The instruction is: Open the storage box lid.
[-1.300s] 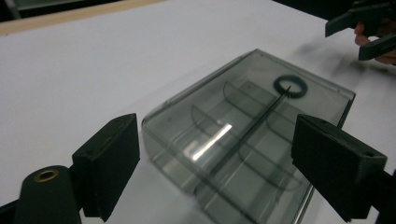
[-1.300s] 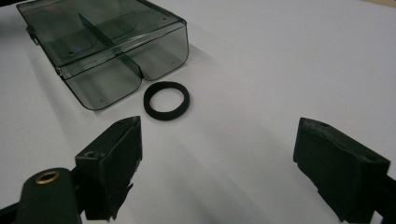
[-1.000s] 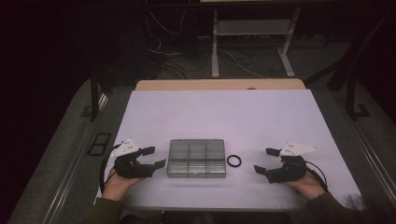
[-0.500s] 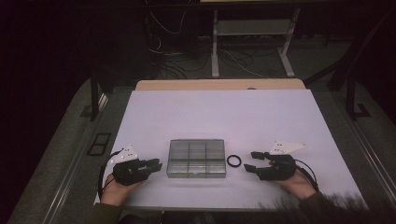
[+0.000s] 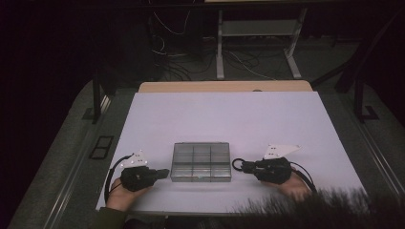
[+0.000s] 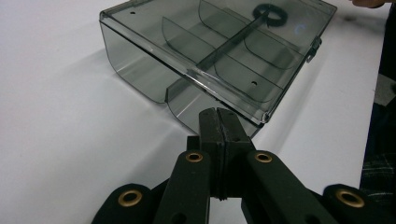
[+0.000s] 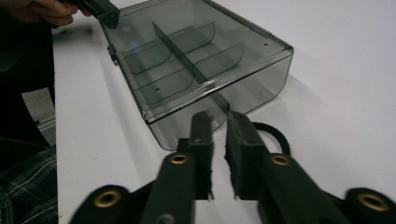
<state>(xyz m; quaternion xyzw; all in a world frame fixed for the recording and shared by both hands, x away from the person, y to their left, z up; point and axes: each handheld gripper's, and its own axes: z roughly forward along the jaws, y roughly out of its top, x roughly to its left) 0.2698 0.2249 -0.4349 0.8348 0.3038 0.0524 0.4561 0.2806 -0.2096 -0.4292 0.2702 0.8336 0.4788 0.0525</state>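
A clear divided box (image 5: 201,162) with its lid shut lies near the front edge of the white tabletop (image 5: 229,119), between our two claws, with a black ring (image 5: 237,164) just off its right side. Our left claw (image 6: 218,122) has just closed on nothing, its tips just short of the box's left side; our right claw (image 7: 218,122), also just closing, is nearly shut and empty beside the ring. We judge that a sideways nudge could slide the light box or flick the ring away
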